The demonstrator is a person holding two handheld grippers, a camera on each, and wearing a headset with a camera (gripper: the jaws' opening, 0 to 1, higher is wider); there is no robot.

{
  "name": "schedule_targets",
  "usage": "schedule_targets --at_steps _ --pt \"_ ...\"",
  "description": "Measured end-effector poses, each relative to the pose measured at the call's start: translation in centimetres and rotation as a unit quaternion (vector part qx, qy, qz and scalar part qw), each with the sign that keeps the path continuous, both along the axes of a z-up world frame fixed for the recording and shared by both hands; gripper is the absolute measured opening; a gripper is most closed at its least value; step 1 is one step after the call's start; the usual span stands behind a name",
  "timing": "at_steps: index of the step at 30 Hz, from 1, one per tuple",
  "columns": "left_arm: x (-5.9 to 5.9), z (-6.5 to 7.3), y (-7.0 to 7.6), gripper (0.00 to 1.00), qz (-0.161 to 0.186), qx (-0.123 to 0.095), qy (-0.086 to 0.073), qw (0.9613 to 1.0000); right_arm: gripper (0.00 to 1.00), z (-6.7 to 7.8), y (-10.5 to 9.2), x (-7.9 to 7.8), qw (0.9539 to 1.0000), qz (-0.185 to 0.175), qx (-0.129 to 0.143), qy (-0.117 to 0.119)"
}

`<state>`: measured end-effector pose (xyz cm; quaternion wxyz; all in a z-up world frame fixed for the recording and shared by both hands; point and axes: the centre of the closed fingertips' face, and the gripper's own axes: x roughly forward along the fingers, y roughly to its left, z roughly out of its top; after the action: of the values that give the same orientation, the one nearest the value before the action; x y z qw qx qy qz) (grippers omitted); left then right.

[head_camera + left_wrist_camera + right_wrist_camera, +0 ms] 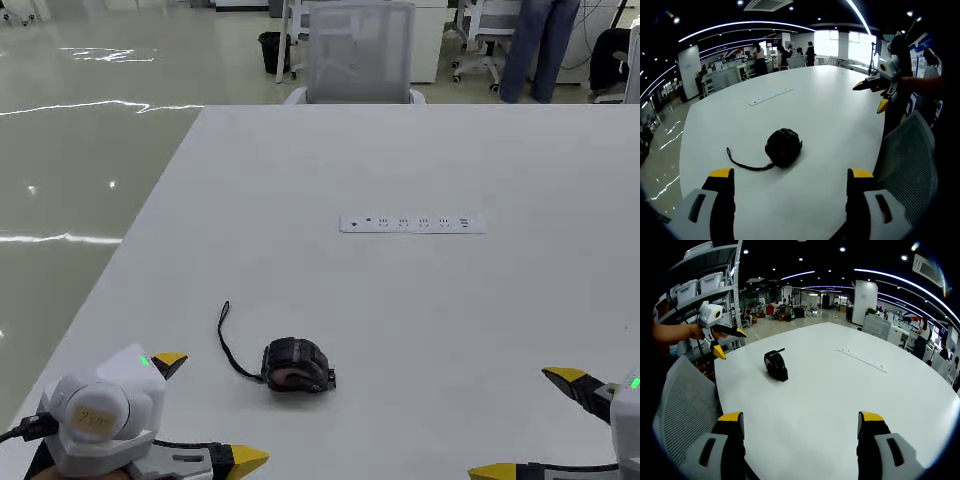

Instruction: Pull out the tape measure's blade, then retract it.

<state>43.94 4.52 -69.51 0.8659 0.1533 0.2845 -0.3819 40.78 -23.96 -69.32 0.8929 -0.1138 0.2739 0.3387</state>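
Near the table's (420, 320) front edge, around seven o'clock in the head view, lies the tape measure (297, 366), its strap (228, 340) trailing toward ten o'clock. The left gripper (210, 409) at its eight o'clock and the right gripper (522, 422) at its four o'clock flank it, jaws spread and empty, likely so one can pin the case while the other draws the blade. Its blade hook is too small to make out.

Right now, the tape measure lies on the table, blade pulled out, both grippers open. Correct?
No: in the head view the tape measure has its blade retracted; just its strap trails out. It lies on the table, left gripper and right gripper open.
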Motion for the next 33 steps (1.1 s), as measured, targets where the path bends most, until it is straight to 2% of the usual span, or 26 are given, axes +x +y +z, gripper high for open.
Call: schedule_targets --at_steps 11,17,33 --pt "1.2 0.0 0.1 0.88 -0.015 0.017 -0.006 0.9997 0.92 -0.2 0.4 0.3 0.9995 0.029 -0.010 0.003" --pt "1.8 -0.1 -0.1 0.83 -0.031 0.025 -0.008 0.9992 0.88 -0.1 0.8 0.7 0.9987 0.049 -0.015 -0.001" --pt "3.6 -1.1 -1.2 0.70 -0.087 0.061 -0.015 0.9943 0.73 -0.4 1.9 3.3 0.9932 0.109 -0.036 -0.019"
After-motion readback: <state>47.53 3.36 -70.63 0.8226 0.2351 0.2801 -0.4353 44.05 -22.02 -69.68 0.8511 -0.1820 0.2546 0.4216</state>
